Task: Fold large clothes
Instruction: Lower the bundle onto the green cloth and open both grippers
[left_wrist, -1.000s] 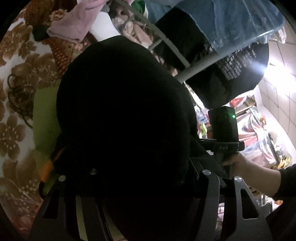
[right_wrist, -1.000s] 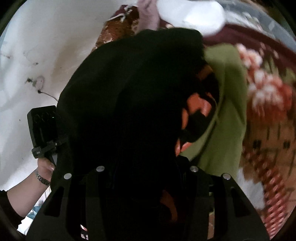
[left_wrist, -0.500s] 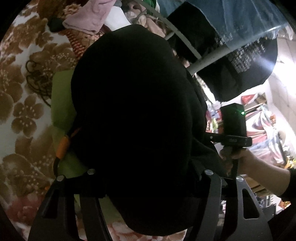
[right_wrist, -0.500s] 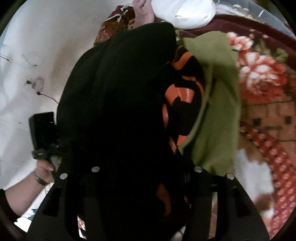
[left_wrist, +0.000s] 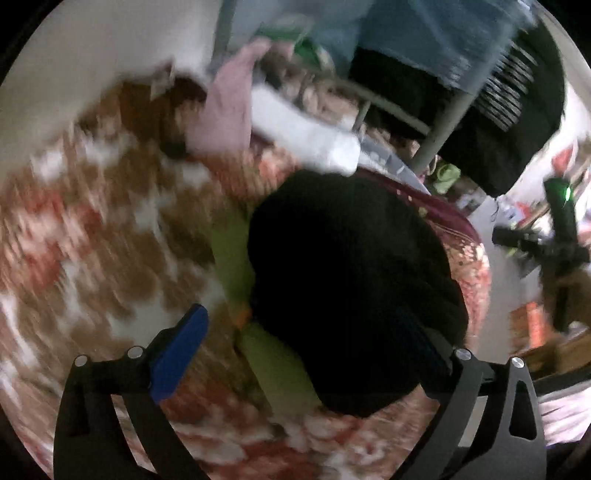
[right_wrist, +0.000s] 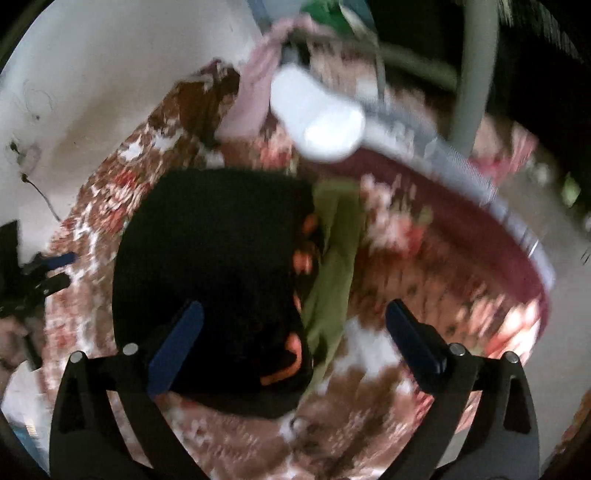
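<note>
A black garment with orange print (left_wrist: 347, 273) lies folded in a heap on the flowered bed cover, on top of a green cloth (left_wrist: 236, 254). It shows in the right wrist view too (right_wrist: 210, 273), with the green cloth (right_wrist: 332, 266) at its right side. My left gripper (left_wrist: 303, 343) is open above the heap's near edge, blue pads apart. My right gripper (right_wrist: 295, 328) is open and empty above the heap's near right edge. Both views are motion blurred. The other gripper shows at each view's edge (left_wrist: 561, 236) (right_wrist: 22, 273).
The flowered bed cover (left_wrist: 92, 258) spreads around the heap. A white pillow (right_wrist: 317, 125) and a pink cloth (left_wrist: 225, 114) lie at the far end. A metal rack post (left_wrist: 443, 125) with hanging black and blue clothes stands behind the bed. A white wall is on the left.
Both grippers have let go of the black garment and opened. The garment has dropped onto the bed over the green cloth, and both grippers have pulled back and up.
</note>
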